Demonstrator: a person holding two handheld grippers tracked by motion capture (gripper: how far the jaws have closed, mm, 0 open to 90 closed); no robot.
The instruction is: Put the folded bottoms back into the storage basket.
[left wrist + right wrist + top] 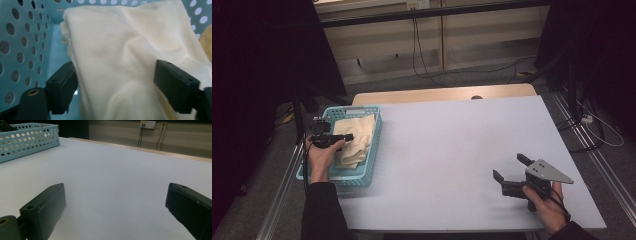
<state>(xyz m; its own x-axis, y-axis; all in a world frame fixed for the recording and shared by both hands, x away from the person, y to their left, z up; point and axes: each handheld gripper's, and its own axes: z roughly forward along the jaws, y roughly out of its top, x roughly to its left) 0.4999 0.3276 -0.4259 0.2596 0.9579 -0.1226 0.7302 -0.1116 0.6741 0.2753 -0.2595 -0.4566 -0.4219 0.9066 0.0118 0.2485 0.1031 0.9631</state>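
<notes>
1. We found the left gripper [346,137] held over the blue basket [374,150] at the left edge of the white table [452,150], its tips above the cream cloth [357,137] lying folded inside.

2. In the left gripper view, the two black jaws stood well apart, one on either side of a fold of the cloth [120,62]. The fabric bulged up between them, but the pads did not appear to press on it. We judged the cloth was lying free, not gripped.

3. The cloth rested wholly inside the basket [22,45], against its perforated wall. A yellowish scrap showed at the far right edge of that view; we could not tell what it was.

4. The right gripper [511,173] lay low at the near right of the table, well apart from the basket, with the person's hand [548,207] around its body and the grey plate on top. Its jaws were spread wide with nothing between them; in its own view bare tabletop [112,170] showed between them, the basket [27,141] far off at upper left.

5. Progress, as we judged it: the cloth sat in the basket, which looked like the main placing step done.

6. Left to do, by our reading: lift the left gripper clear of the basket. No other loose items lay on the table.
</notes>
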